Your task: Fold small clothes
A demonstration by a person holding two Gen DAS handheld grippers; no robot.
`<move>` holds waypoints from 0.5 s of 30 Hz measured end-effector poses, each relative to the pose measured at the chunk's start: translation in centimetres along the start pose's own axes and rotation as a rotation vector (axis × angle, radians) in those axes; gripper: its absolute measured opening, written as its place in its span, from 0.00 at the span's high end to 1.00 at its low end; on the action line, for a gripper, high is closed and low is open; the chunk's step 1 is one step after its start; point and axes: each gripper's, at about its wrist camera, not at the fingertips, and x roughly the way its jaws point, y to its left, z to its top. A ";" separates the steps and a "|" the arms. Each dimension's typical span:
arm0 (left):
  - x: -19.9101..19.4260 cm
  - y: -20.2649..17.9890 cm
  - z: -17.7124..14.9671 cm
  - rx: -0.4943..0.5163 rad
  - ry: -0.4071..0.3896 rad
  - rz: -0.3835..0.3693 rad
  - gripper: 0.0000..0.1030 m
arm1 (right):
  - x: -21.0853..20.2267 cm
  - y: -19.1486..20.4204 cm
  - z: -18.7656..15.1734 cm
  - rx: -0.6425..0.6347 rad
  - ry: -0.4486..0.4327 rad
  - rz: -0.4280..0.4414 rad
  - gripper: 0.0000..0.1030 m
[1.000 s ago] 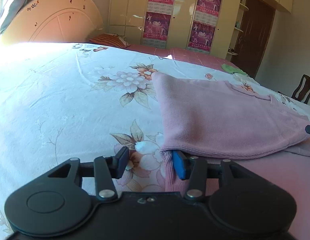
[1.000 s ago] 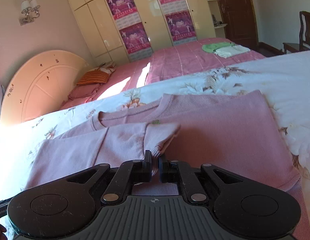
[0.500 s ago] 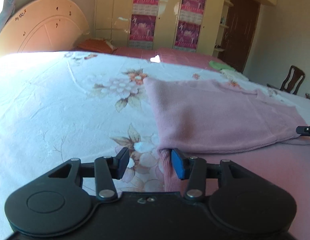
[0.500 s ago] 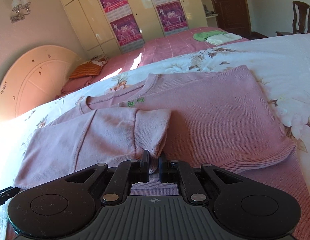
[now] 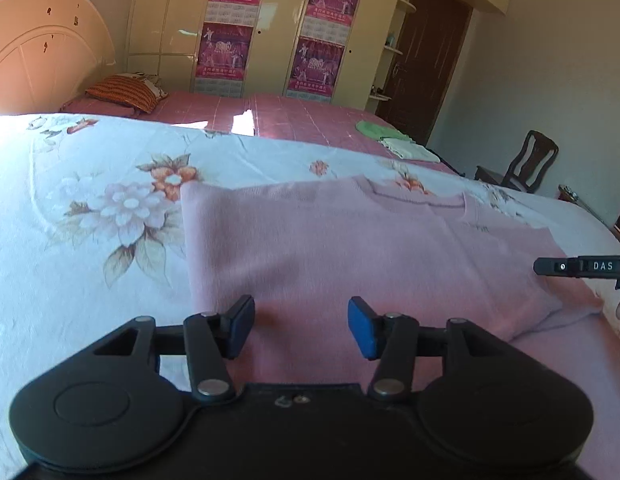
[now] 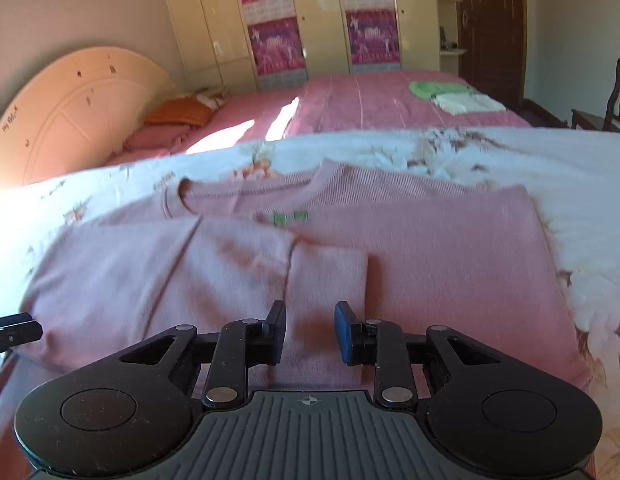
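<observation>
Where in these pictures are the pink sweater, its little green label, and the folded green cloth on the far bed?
pink sweater [image 5: 349, 248]: left wrist view, folded-over body panel.
green label [image 6: 290, 217]: right wrist view, on the label near the neckline.
green cloth [image 6: 433, 89]: right wrist view, its top surface.

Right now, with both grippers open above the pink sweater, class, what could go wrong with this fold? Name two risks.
1. The folded sleeve lies loose, with the right gripper open just above it; a careless sweep might drag it out of place.
2. The left gripper hangs open over the pink sweater near its left edge; a deep pinch there could catch the floral bedsheet too.
</observation>
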 end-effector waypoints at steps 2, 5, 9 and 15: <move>2.0 0.0 2.2 0.012 -0.005 0.006 0.48 | 1.6 1.1 1.0 -0.001 -0.007 0.031 0.73; 6.1 0.7 4.3 0.005 0.060 0.042 0.47 | 5.1 3.4 2.2 -0.051 0.027 0.068 0.73; 8.3 2.7 5.9 -0.045 0.069 0.055 0.47 | 8.5 4.3 3.1 -0.070 0.032 0.030 0.73; 6.0 0.9 4.5 0.014 0.042 0.050 0.46 | 7.5 3.4 2.5 -0.100 0.036 0.044 0.73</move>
